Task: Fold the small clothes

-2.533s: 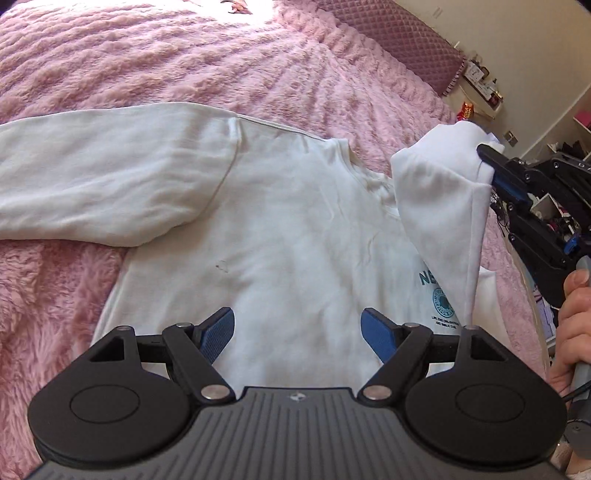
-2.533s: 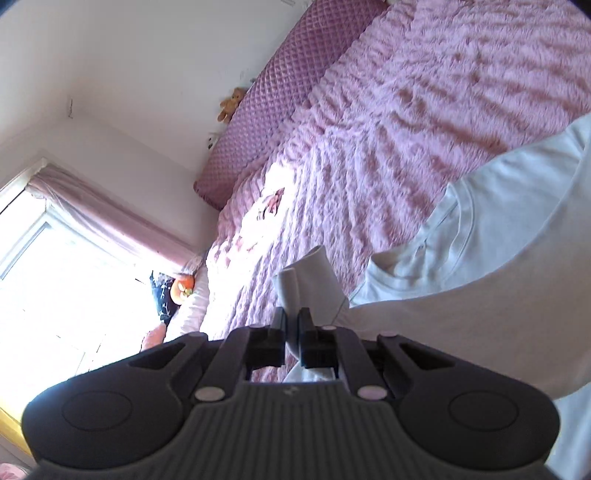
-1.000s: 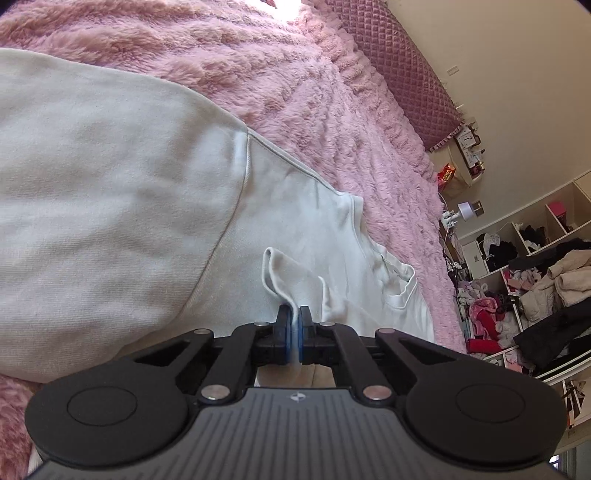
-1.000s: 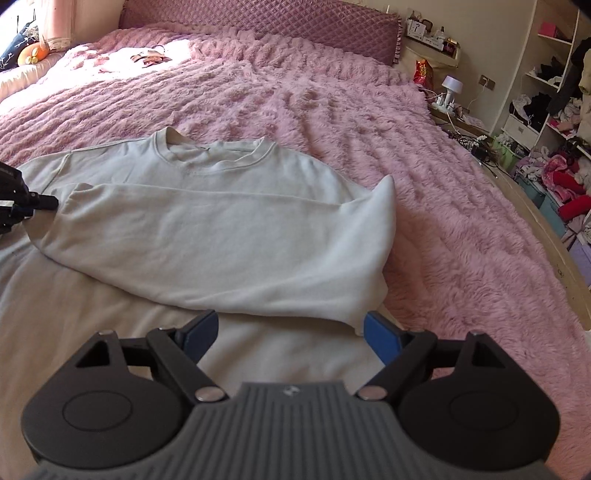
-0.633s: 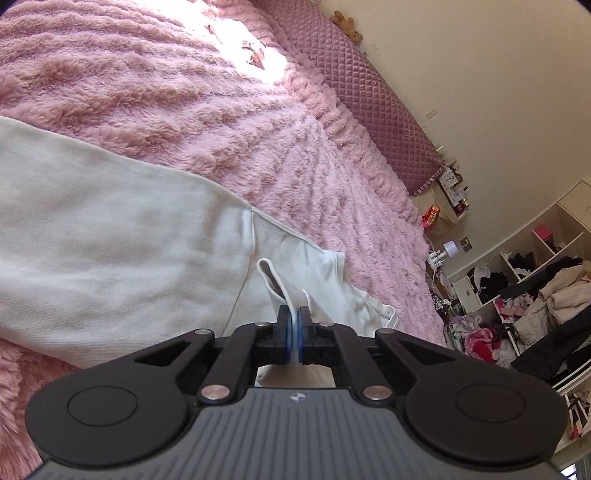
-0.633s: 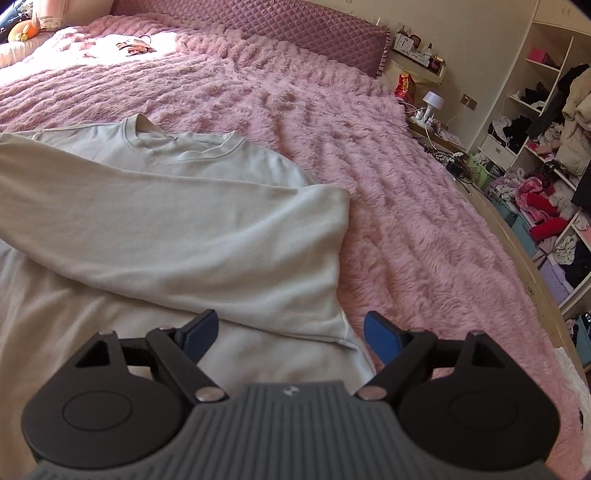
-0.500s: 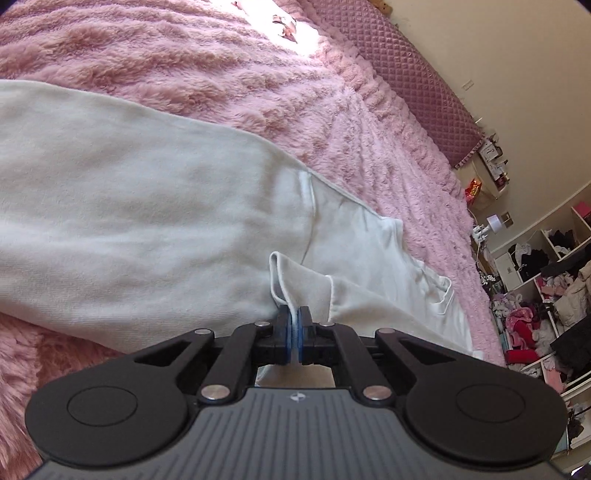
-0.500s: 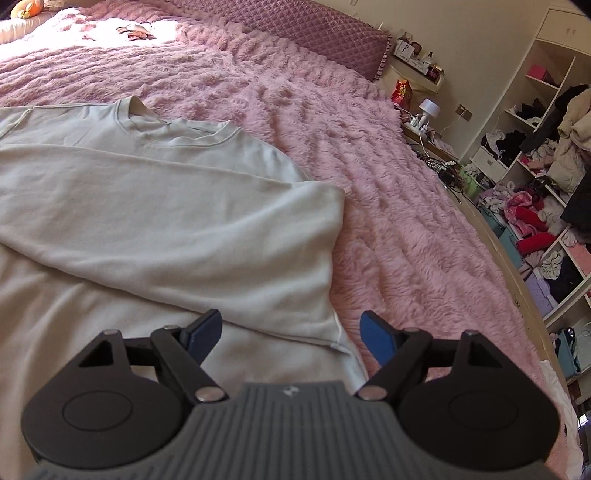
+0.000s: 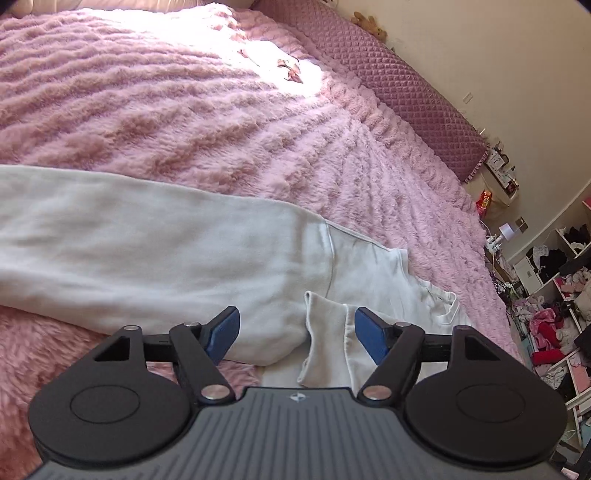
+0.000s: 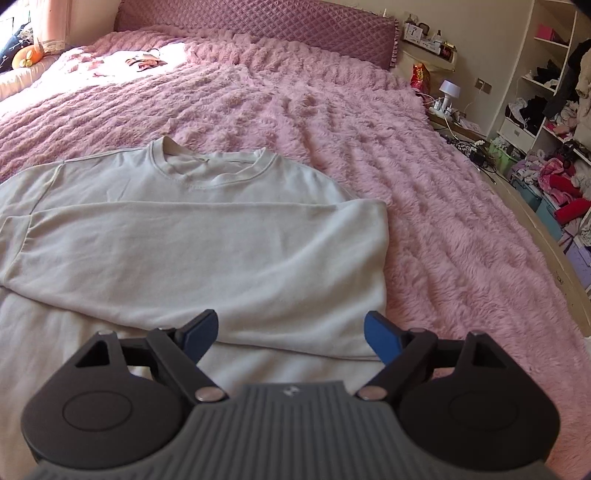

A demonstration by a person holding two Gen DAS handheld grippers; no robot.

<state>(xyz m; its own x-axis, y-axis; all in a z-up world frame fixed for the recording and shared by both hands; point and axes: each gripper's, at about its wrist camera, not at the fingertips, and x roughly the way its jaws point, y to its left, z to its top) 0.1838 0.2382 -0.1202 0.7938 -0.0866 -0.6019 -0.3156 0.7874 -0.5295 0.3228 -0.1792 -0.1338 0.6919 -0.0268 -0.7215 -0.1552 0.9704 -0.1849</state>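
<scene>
A white sweatshirt [image 10: 207, 251] lies flat on the pink fluffy bedspread [image 10: 424, 192], its collar [image 10: 214, 170] toward the headboard. Its right sleeve is folded across the chest, and the cuff [image 9: 328, 343] rests between my left gripper's open fingers. My left gripper [image 9: 297, 336] is open and empty just above that cuff. The other sleeve [image 9: 147, 254] stretches out to the left over the bedspread [image 9: 221, 122]. My right gripper [image 10: 291, 338] is open and empty over the sweatshirt's lower right part, near the fold edge.
A quilted purple headboard [image 10: 258, 22] runs along the far side. Shelves with heaped clothes [image 10: 554, 110] and a nightstand with a lamp [image 10: 448, 92] stand to the right, past the bed's edge. A small dark item [image 10: 144, 61] lies on the sunlit far bedspread.
My left gripper has opened and let go of the sleeve cuff, which now lies on the sweatshirt. My right gripper stayed open and drew back a little.
</scene>
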